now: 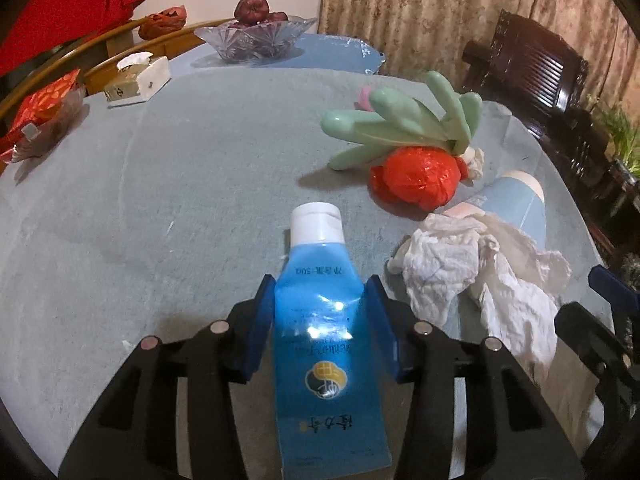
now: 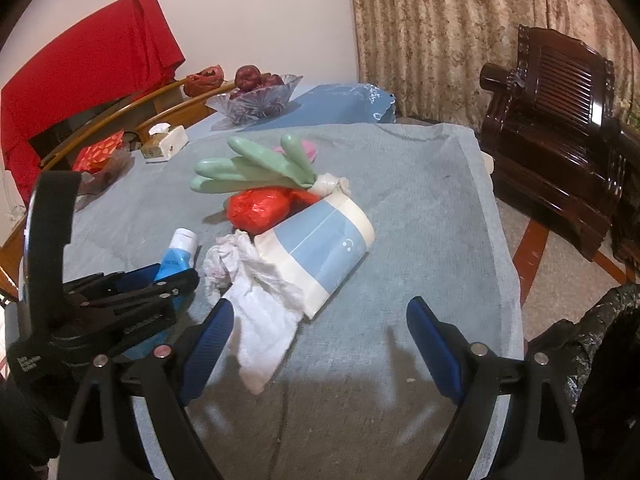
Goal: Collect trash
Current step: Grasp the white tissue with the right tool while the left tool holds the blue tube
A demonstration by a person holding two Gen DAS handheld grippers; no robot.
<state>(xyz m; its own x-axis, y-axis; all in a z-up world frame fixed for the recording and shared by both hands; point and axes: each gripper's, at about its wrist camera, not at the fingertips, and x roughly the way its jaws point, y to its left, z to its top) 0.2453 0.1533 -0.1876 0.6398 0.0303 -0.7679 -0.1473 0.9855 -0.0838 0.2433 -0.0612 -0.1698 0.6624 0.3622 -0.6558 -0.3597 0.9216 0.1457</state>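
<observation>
- Blue plastic tube (image 1: 324, 320) with a white flip cap lies on the grey-clothed worktop (image 1: 160, 200), cap pointing away, its body between the pads of the left claw (image 1: 322, 320); the pads touch its sides, so it looks gripped.
- Right claw (image 2: 320, 344) stands wide and empty, just short of the crumpled white tissue (image 2: 256, 320) and the tipped blue-and-cream paper cup (image 2: 320, 248).
- Risk: the glossy, soft tube may squirm or slide out when lifted, since the grip sits mid-body.
- Risk: a black bag (image 2: 592, 340) sits at the worktop's edge; a poor carry could drop the tube short of it.
- Print on the tube is upside down; apparently Chinese characters above a round gold-and-dark emblem, too small to read.
</observation>
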